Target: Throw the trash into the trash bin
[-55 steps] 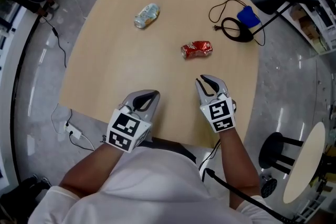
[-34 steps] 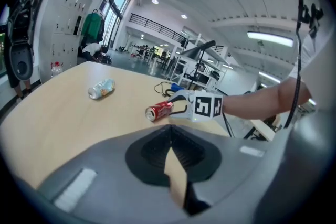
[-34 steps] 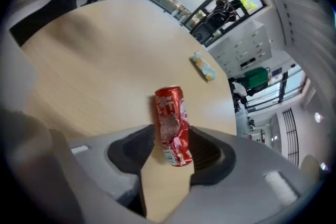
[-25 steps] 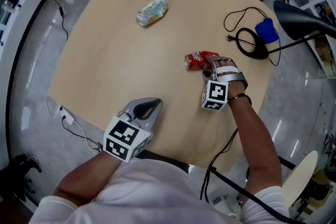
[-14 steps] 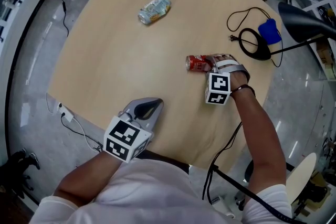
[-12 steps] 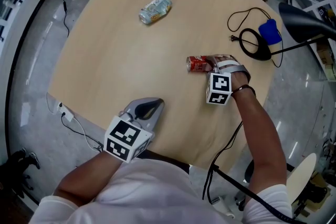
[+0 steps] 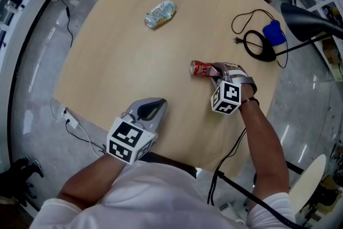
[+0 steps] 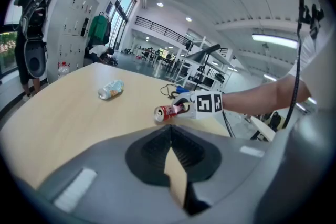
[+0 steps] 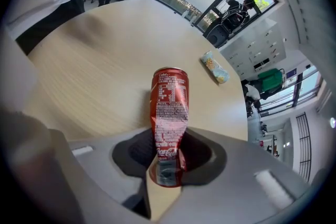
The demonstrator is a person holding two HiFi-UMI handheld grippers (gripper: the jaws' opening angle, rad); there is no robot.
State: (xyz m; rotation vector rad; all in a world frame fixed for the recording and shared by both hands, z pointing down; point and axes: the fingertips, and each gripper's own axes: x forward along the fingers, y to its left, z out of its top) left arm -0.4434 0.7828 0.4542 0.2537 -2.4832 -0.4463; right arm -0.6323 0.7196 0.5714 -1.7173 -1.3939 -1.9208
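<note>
Our right gripper (image 7: pixel 217 71), jaws just closed in, pinching a crushed red can (image 9: pixel 169 105) between them, our left gripper (image 7: pixel 153 108) jaws together, empty

White shirt (image 7: pixel 155 196); grey left gripper (image 7: pixel 153 107) and right gripper (image 7: pixel 217 71).

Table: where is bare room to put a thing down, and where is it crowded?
Widest free patch: the bare table between the pale crushed container, the left gripper and the red can. Crowded: the right side, where the right gripper, whose jaws have just been closing on the red can, sits near the black cable and blue object.
</note>
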